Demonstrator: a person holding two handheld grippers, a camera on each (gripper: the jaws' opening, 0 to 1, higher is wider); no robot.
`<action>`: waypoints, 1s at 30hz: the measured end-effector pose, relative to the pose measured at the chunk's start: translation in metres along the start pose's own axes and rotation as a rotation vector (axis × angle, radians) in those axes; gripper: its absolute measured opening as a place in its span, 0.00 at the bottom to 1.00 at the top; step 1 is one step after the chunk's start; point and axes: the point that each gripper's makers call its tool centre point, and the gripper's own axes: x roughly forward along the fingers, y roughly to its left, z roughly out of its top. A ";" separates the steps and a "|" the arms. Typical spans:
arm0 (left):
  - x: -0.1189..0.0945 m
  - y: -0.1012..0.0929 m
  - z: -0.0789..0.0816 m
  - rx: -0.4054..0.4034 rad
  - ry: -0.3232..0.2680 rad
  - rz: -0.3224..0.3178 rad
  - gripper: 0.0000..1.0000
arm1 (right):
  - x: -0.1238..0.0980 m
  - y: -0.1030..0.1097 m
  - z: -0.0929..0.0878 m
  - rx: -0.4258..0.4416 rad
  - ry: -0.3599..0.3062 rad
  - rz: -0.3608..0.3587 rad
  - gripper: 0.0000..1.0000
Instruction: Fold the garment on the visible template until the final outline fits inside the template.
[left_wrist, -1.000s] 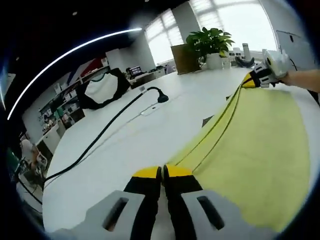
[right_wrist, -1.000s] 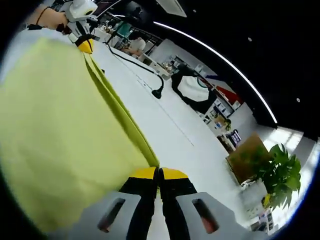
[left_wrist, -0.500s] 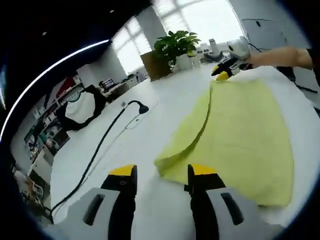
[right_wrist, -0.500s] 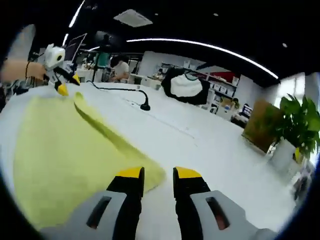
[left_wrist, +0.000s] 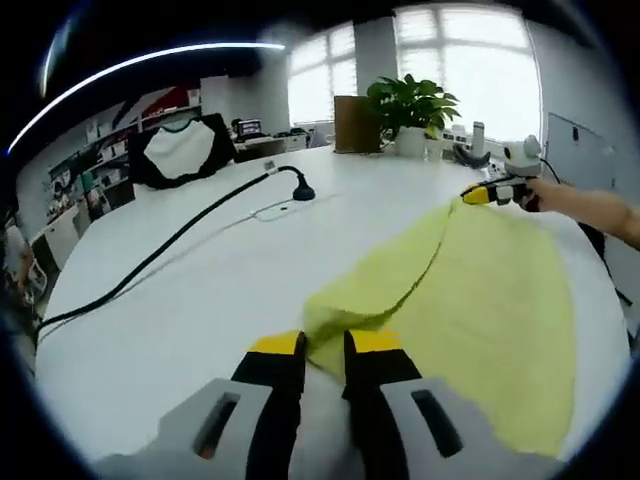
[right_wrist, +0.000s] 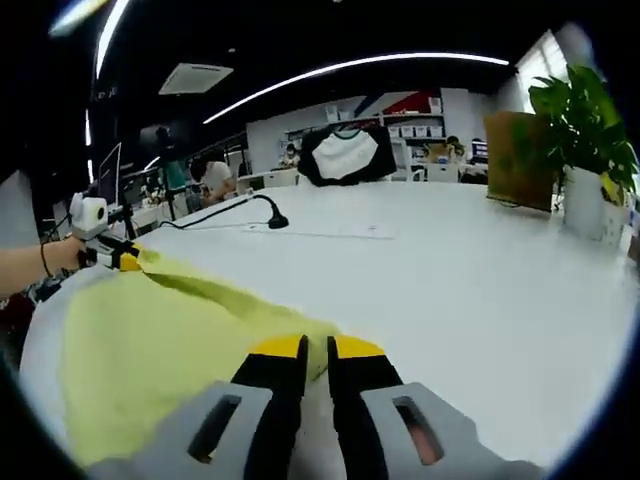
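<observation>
Left gripper view
left hand-held gripper (left_wrist: 323, 344): jaws slightly apart, gripping nothing, tips at the near corner of the yellow garment (left_wrist: 480, 290)
garment: spread on the white tabletop (left_wrist: 180, 300), far corner folded over

Right gripper view
right hand-held gripper (right_wrist: 308, 349): jaws nearly closed, nothing visibly between them, at the garment's (right_wrist: 150, 340) corner

Matt yellow cloth garment (left_wrist: 480, 290) on smooth white table (left_wrist: 190, 300)

To your far left a black cable (left_wrist: 190, 232) crosses the white table (left_wrist: 180, 320); a potted plant (left_wrist: 412, 108) stands at its far edge; bare tabletop lies between.
</observation>
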 end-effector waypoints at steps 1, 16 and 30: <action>-0.001 0.000 0.001 -0.060 -0.013 0.013 0.04 | 0.000 -0.001 0.001 -0.002 0.000 -0.006 0.00; -0.001 0.013 -0.004 -0.334 -0.092 0.079 0.05 | -0.014 -0.021 0.008 0.114 -0.060 -0.063 0.00; -0.002 0.006 0.004 -0.237 -0.118 0.132 0.03 | 0.002 0.003 -0.006 -0.029 0.013 0.008 0.05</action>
